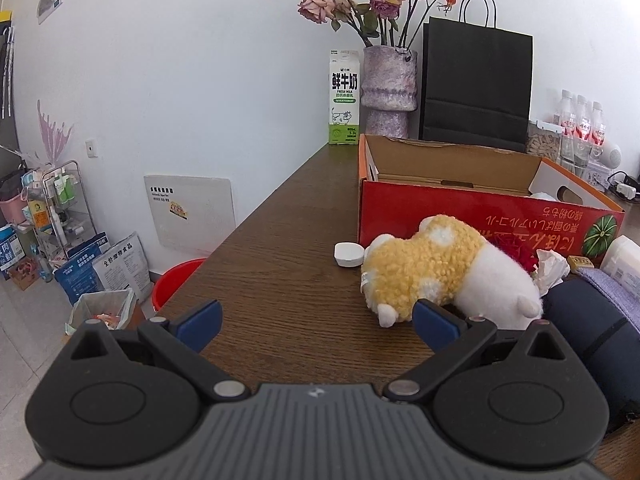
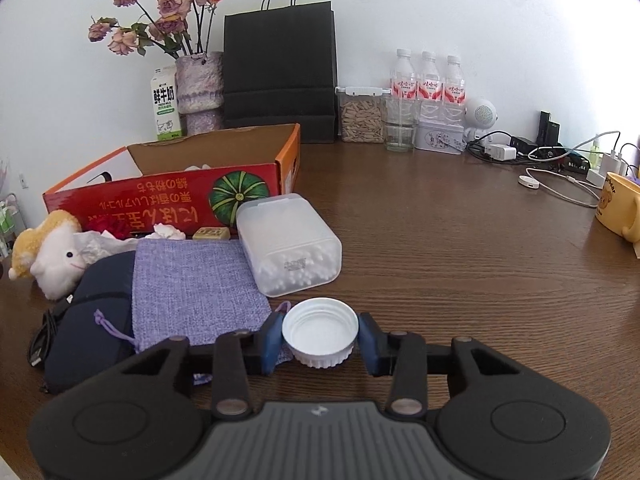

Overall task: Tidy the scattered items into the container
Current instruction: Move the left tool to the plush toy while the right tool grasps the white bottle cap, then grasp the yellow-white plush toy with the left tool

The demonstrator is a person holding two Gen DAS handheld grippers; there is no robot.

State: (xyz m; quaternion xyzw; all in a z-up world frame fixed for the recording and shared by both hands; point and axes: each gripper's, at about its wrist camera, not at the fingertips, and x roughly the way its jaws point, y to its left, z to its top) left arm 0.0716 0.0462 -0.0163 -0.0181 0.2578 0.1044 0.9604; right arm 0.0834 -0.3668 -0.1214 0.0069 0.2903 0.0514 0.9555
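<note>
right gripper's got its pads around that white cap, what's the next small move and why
Probably lift it straight up a little. The right gripper has its blue pads against both sides of the white cap, which sits open side up on the table; the red box lies beyond the purple pouch.

A white ribbed cap [image 2: 320,330] sat open-side up between my right pads. The red open box [image 2: 176,196] stood near the table's [image 2: 440,260] far edge, a plush sheep [image 1: 448,272] lying against it.

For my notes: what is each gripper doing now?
Left gripper: open, holding nothing.
Right gripper: closed on the white ribbed plastic cap.
</note>
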